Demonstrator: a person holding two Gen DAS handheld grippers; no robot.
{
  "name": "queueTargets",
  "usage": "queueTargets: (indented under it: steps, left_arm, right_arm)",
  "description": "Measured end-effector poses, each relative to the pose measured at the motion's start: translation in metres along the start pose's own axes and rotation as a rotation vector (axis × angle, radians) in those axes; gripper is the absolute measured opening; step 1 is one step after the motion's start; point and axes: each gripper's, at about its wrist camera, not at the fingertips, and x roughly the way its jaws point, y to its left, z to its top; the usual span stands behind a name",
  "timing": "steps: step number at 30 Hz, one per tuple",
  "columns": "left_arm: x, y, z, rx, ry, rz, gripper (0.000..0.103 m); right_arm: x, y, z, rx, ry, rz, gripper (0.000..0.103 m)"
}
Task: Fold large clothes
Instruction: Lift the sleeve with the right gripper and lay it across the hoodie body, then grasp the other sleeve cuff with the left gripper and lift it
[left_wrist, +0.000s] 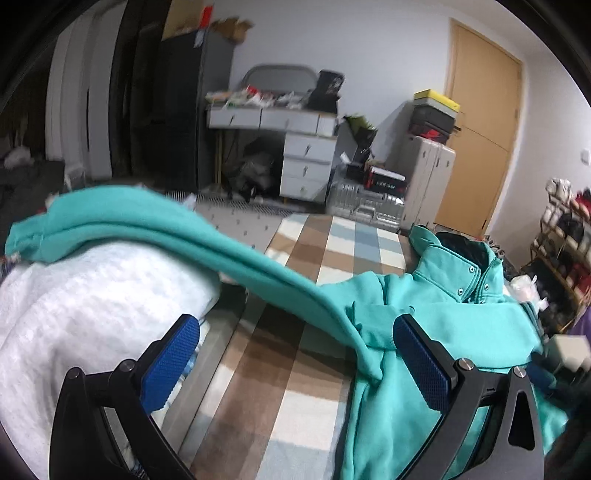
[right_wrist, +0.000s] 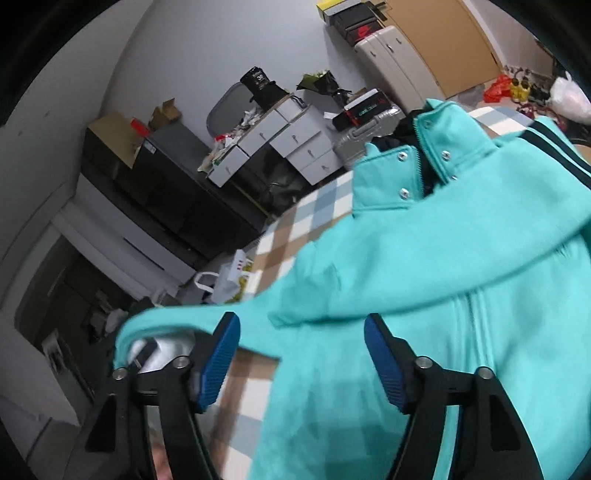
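Clearly, both tongs are spread wide, nothing gripped: left tongs (left_wrist: 295, 363), right tongs (right_wrist: 301, 360). A soft teal fleece jacket (right_wrist: 424, 266) with snap collar is laid on the checked bed (left_wrist: 314, 247), one sleeve (left_wrist: 147, 225) stretched leftward.

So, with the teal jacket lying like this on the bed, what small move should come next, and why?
Probably the left gripper should reach for the long sleeve and fold it over the body of the teal jacket. Both grippers are open with nothing between the pads. The sleeve stretches far out from the jacket, across the checked bed cover and onto a white blanket, so it looks unfolded.
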Motion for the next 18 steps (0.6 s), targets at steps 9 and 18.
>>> queueTargets:
  steps: [9, 18]
  left_arm:
    - [-0.045, 0.086, 0.045, -0.149, 0.028, 0.165, 0.102]
    - [-0.073, 0.137, 0.059, -0.141, -0.023, 0.422, 0.102]
  right_arm:
    - [0.009, -0.012, -0.007, -0.021, 0.078, -0.034, 0.071]
    - [0.007, -0.006, -0.017, -0.045, 0.127, 0.015, 0.071]
